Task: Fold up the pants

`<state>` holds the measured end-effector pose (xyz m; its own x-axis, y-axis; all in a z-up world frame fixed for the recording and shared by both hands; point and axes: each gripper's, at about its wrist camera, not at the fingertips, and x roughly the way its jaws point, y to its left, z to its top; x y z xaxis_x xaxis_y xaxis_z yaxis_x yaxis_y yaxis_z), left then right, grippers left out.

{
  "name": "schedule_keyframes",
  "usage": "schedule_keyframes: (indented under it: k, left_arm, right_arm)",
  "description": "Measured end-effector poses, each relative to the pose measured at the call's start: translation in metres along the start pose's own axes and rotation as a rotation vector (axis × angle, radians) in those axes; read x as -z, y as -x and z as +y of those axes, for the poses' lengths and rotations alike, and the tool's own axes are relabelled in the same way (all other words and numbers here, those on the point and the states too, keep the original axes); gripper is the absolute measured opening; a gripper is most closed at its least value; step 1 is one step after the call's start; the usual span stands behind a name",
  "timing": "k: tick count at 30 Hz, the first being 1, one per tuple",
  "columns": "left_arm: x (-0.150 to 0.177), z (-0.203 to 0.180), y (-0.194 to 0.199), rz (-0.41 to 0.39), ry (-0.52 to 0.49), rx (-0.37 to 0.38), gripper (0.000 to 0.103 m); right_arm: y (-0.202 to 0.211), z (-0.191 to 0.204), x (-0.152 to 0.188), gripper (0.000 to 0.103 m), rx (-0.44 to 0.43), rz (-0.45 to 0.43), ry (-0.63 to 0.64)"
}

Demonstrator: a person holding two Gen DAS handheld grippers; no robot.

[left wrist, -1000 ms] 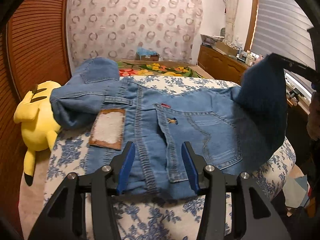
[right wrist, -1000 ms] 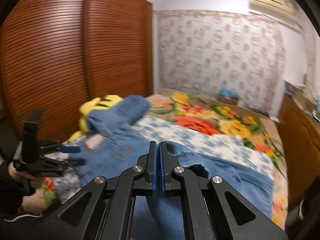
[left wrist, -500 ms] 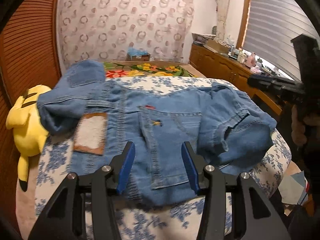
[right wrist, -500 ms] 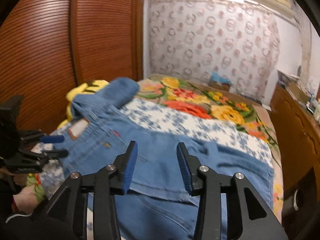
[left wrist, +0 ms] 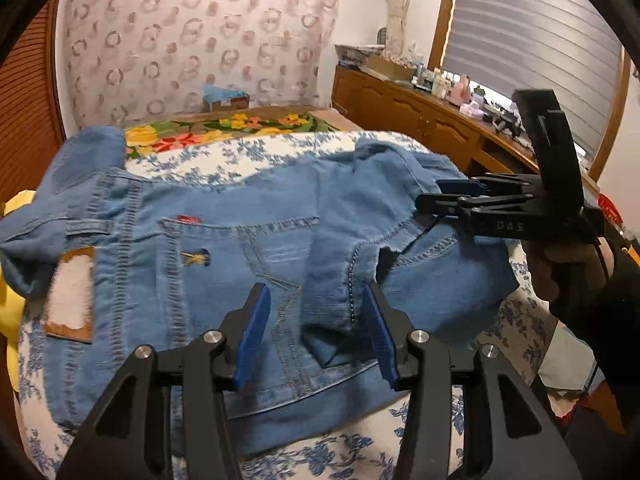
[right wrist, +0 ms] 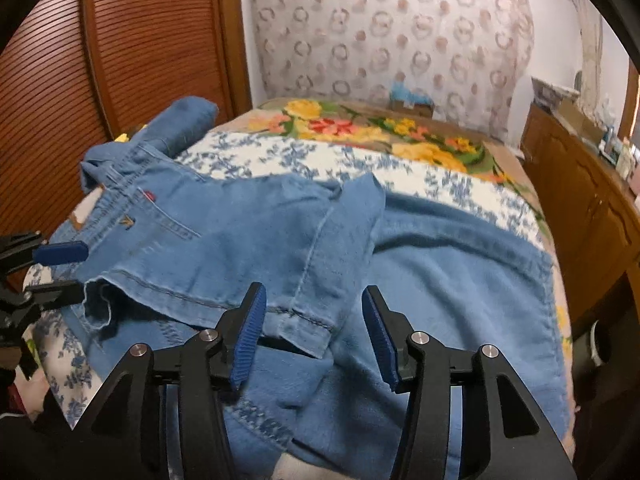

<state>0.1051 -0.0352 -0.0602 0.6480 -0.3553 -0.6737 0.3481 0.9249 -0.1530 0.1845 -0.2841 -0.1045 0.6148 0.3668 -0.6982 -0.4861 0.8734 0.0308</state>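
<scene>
Blue jeans [left wrist: 224, 248] lie spread on the bed, waistband with its leather patch [left wrist: 70, 294] at the left. A leg end [left wrist: 340, 276] is folded over onto the seat and lies loosely bunched. My left gripper [left wrist: 316, 332] is open and empty, just above the near edge of the jeans. My right gripper [right wrist: 312, 334] is open and empty over the folded leg hem [right wrist: 308, 324]; it also shows in the left wrist view [left wrist: 444, 194] at the right. The left gripper shows in the right wrist view [right wrist: 64, 272] at the left edge.
The bed has a blue floral sheet [left wrist: 224, 156] and a bright flowered blanket [right wrist: 376, 128] further back. A yellow plush toy [left wrist: 10, 312] lies at the left edge. A wooden cabinet [left wrist: 416, 120] with clutter runs along the right, a slatted wardrobe [right wrist: 120, 48] on the left.
My right gripper carried the leg over onto the seat, opened and let it go. The leg now lies folded on the jeans. My left gripper stayed open.
</scene>
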Motion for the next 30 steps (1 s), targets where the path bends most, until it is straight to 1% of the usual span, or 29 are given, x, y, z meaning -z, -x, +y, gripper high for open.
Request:
schedule_keyframes:
  k: [3,9,11,13,14,17,18,19,20,22,25,30]
  left_arm:
    - [0.000,-0.004,-0.006,0.016,0.001,0.004,0.047]
    - [-0.001,-0.007,0.005,-0.023,0.022,0.047,0.047]
    - [-0.002,-0.009,0.005,-0.021,0.009,0.046,0.047]
    - [-0.003,-0.011,-0.001,-0.006,0.000,0.026,0.047]
    - [-0.003,-0.011,-0.007,0.005,-0.001,0.018,0.047]
    - [-0.003,-0.007,-0.024,0.037,0.005,-0.005,0.047]
    - [-0.002,-0.005,-0.026,0.030,0.012,-0.001,0.045]
    - [-0.001,-0.004,-0.026,0.015,0.016,0.014,0.036]
    - [-0.001,-0.003,-0.024,0.005,0.019,0.024,0.028]
    - [-0.001,-0.003,-0.018,-0.017,0.025,0.030,0.018]
    - [-0.003,-0.006,-0.004,-0.051,0.001,0.024,0.014]
    - [-0.007,0.000,0.029,-0.118,0.011,0.008,0.012]
  right_arm:
    - [-0.005,-0.003,0.001,0.051,-0.023,0.009,-0.020]
    - [-0.007,0.000,0.001,0.050,-0.029,0.015,-0.007]
    - [-0.008,0.001,0.001,0.044,-0.033,0.018,0.001]
    - [-0.007,0.001,0.002,0.041,-0.036,0.018,0.003]
    - [-0.008,0.002,0.001,0.037,-0.040,0.018,0.002]
    - [-0.006,0.004,0.000,0.013,-0.052,0.007,0.008]
    - [-0.004,0.004,-0.002,0.009,-0.058,-0.001,0.014]
    - [0.000,0.005,-0.004,0.007,-0.067,-0.016,0.021]
    - [0.004,0.007,-0.006,0.005,-0.071,-0.029,0.025]
    - [0.013,0.010,-0.014,0.004,-0.074,-0.065,0.036]
    - [0.025,0.015,-0.029,0.003,-0.088,-0.110,0.051]
    - [0.037,0.034,-0.061,0.003,-0.115,-0.164,0.085]
